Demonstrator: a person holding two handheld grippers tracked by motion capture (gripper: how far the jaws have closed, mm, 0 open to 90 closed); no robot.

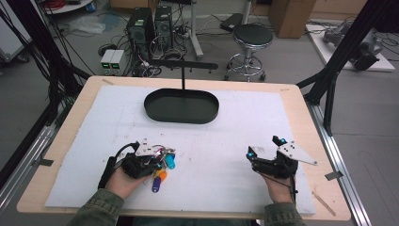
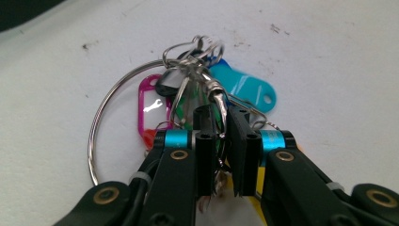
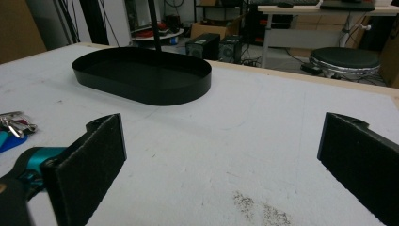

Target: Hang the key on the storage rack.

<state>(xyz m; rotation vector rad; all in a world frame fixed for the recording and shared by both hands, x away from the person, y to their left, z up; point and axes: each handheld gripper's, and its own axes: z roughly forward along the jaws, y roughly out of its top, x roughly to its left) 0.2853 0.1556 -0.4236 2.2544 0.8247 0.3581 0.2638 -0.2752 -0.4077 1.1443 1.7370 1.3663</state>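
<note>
Left gripper (image 2: 221, 141): jaws nearly together, clamped on the metal rings of a key bunch (image 2: 202, 89) lying on the white mat (image 2: 329, 70). Ahead of the jaws: a large wire ring (image 2: 101, 117), a magenta tag (image 2: 151, 106), a teal tag (image 2: 244, 87) and small silver clasps (image 2: 193, 47). High view: left gripper (image 1: 157, 162) at the near left of the mat (image 1: 226, 141), held from below by the left hand (image 1: 124, 181); key bunch (image 1: 164, 162) at its tips, with teal (image 1: 170, 161), orange (image 1: 161, 176) and blue (image 1: 155, 184) tags fanned beside and just behind the tips.

Right gripper (image 3: 221, 155): jaws wide apart, nothing between the pads, only bare mat (image 3: 244, 141). Far ahead and to the left of it: black oval tray (image 3: 141, 89) with a thin upright post (image 3: 154, 23). High view: right gripper (image 1: 266, 148) at the near right, well apart from the left gripper; tray (image 1: 181, 115) beyond both, toward the far edge of the wooden table (image 1: 301, 108).
</note>
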